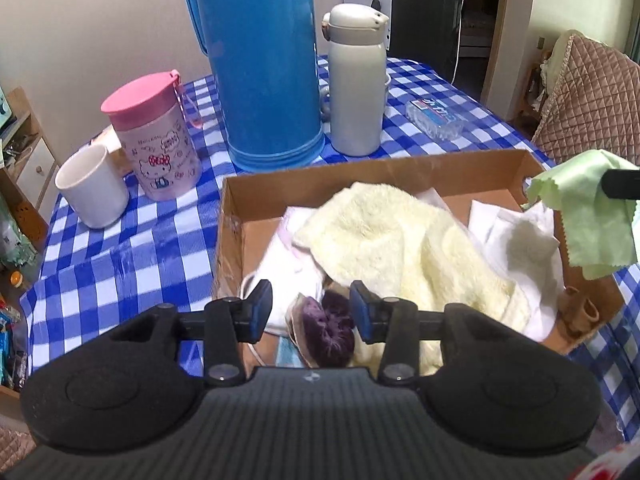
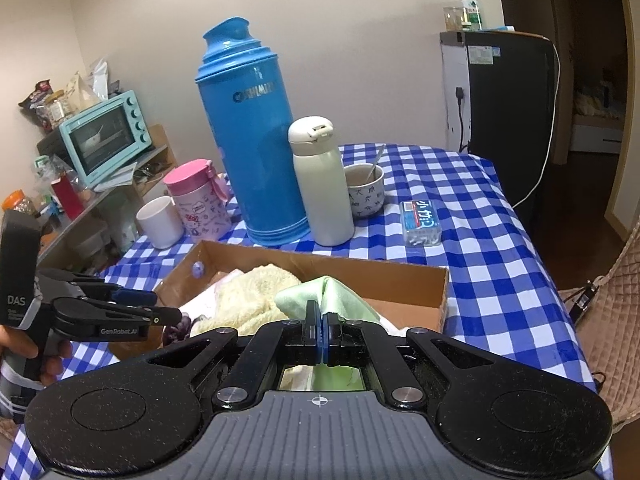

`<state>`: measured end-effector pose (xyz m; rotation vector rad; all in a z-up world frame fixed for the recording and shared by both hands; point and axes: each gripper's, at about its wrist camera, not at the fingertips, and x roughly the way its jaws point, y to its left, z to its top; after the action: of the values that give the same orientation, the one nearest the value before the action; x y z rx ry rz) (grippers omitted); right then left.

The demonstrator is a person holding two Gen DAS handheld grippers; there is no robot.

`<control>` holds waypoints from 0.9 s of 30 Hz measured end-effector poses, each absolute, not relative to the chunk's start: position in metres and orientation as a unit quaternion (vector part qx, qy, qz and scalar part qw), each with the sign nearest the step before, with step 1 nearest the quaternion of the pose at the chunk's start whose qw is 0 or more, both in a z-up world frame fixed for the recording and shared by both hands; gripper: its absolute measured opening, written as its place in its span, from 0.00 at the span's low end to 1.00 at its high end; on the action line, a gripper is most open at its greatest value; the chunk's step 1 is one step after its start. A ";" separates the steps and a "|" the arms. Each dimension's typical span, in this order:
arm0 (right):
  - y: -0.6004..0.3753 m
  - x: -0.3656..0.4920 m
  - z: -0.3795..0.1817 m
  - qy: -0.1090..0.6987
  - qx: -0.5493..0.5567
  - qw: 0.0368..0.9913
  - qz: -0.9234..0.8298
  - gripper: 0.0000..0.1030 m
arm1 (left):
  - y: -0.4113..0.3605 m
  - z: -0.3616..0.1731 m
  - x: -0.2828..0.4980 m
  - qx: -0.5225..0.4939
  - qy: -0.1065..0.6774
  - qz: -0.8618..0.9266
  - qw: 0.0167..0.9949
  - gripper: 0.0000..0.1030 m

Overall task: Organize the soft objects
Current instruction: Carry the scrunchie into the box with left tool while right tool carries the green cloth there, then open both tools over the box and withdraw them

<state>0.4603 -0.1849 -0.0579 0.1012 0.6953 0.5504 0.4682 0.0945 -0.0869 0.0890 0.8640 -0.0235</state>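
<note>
My right gripper (image 2: pixel 322 330) pinches the green cloth (image 2: pixel 320 294) above the cardboard box (image 2: pixel 420 280), box just below its fingers. My left gripper (image 1: pixel 311 310), open and empty, straddles the purple scrunchie (image 1: pixel 334 330) inside.

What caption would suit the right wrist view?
Right gripper pinches a green cloth over the cardboard box of soft items.

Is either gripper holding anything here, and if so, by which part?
The right gripper is shut on the green cloth, pinching a bunched fold near its top so it hangs over the cardboard box. The left gripper is open, holding nothing.
</note>
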 end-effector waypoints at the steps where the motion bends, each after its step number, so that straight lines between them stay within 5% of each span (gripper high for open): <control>1: -0.184 0.463 -0.059 0.336 0.051 0.902 0.266 0.01 | 0.095 -0.086 0.470 0.044 0.417 -0.010 0.908 0.38; 10: -0.163 0.486 -0.092 0.359 0.027 0.900 0.245 0.03 | 0.099 -0.087 0.480 0.029 0.412 -0.010 0.911 0.38; 12: -0.161 0.488 -0.102 0.371 0.009 0.899 0.233 0.13 | 0.099 -0.089 0.481 0.028 0.414 -0.011 0.910 0.38; 14: -0.162 0.488 -0.109 0.380 0.002 0.898 0.221 0.42 | 0.100 -0.090 0.479 0.026 0.415 -0.010 0.909 0.38; 27: -0.176 0.470 -0.106 0.397 0.012 0.892 0.218 0.44 | 0.101 -0.088 0.465 0.019 0.427 -0.007 0.904 0.38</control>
<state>0.4703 -0.1759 -0.1056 0.0259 0.8233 0.4515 0.4653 0.1007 -0.0882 0.0394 0.8826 -0.0141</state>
